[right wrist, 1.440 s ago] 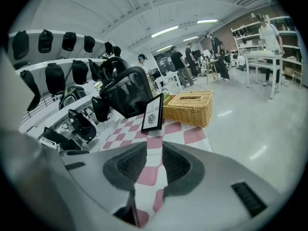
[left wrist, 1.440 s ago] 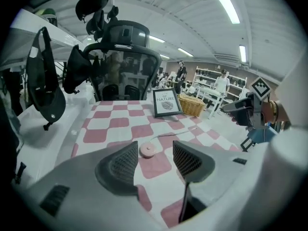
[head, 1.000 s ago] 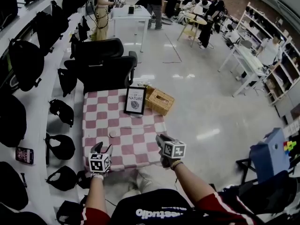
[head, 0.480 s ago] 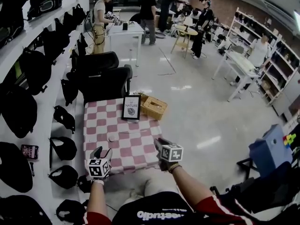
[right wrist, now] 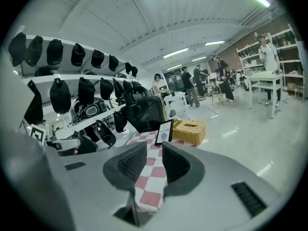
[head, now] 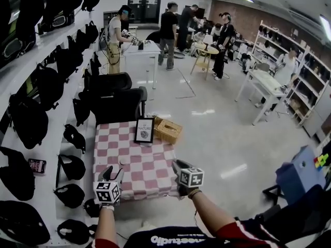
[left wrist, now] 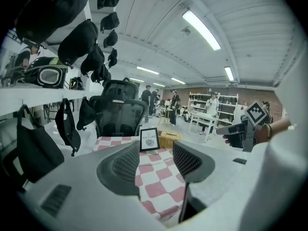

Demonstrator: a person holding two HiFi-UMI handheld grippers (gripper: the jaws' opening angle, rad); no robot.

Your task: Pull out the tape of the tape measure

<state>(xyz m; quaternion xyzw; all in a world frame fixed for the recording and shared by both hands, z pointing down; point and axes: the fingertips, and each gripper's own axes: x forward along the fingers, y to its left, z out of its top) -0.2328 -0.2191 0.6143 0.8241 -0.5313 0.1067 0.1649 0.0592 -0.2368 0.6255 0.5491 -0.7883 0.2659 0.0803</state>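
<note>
A table with a red-and-white checked cloth (head: 135, 161) stands in front of me. On the cloth, just beyond my left gripper, lies a small pale round thing (head: 123, 164), too small to identify as the tape measure. My left gripper (head: 112, 173) hovers over the near left edge of the table, and its jaws (left wrist: 156, 158) stand open with only cloth showing between them. My right gripper (head: 181, 167) is at the near right corner. Its jaws (right wrist: 154, 162) are open by a narrower gap, with nothing between them.
A framed "NATURE" picture (head: 144, 130) stands at the far edge of the table, with a wicker basket (head: 168, 130) beside it. Two black office chairs (head: 120, 105) are behind the table. Shelves with black bags (head: 31, 123) run along the left. People stand at tables far back.
The head view has tilted up and drawn back, so the table sits lower and smaller. Both grippers stay near its front edge, still open.
</note>
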